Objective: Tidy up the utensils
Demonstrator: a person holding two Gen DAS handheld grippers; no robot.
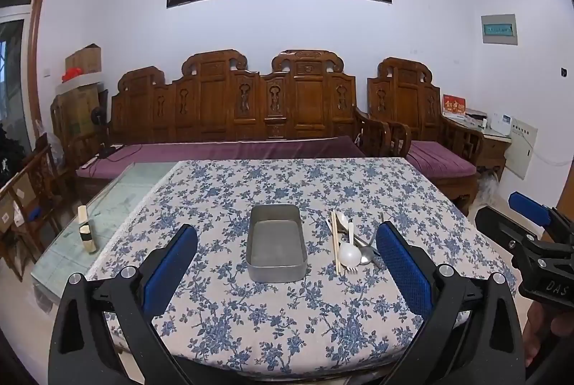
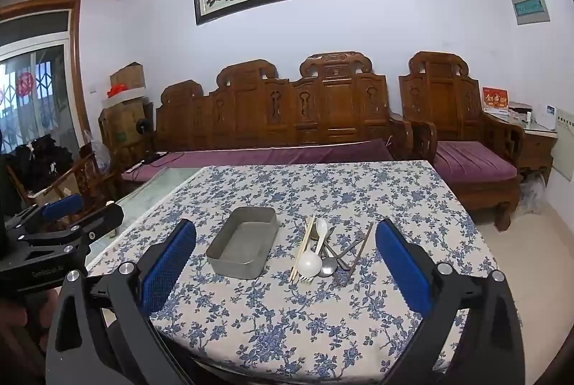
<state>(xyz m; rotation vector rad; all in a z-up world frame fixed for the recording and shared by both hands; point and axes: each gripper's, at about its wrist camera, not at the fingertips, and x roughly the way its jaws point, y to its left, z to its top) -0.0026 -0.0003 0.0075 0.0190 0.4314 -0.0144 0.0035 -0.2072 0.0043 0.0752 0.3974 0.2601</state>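
An empty grey metal tin [image 1: 276, 243] [image 2: 244, 243] rests in the middle of the flowered tablecloth [image 1: 287, 313] [image 2: 287, 313]. Just right of it lies a heap of utensils: wooden chopsticks [image 1: 335, 241] [image 2: 303, 248], a white plastic spoon [image 1: 349, 252] [image 2: 312, 259], a metal spoon [image 2: 328, 264] and metal forks [image 2: 353, 247]. My left gripper [image 1: 287, 259] hovers open over the near table edge, with the tin seen between its blue fingers. My right gripper [image 2: 285, 259] is open too, framing tin and utensils. Neither touches anything.
A carved wooden sofa [image 1: 233, 112] with purple cushions and a matching armchair [image 1: 423, 119] stand behind the table. Bare glass tabletop [image 1: 107, 205] shows left of the cloth, carrying a small wooden holder [image 1: 86, 230]. Each gripper appears at the edge of the other's view.
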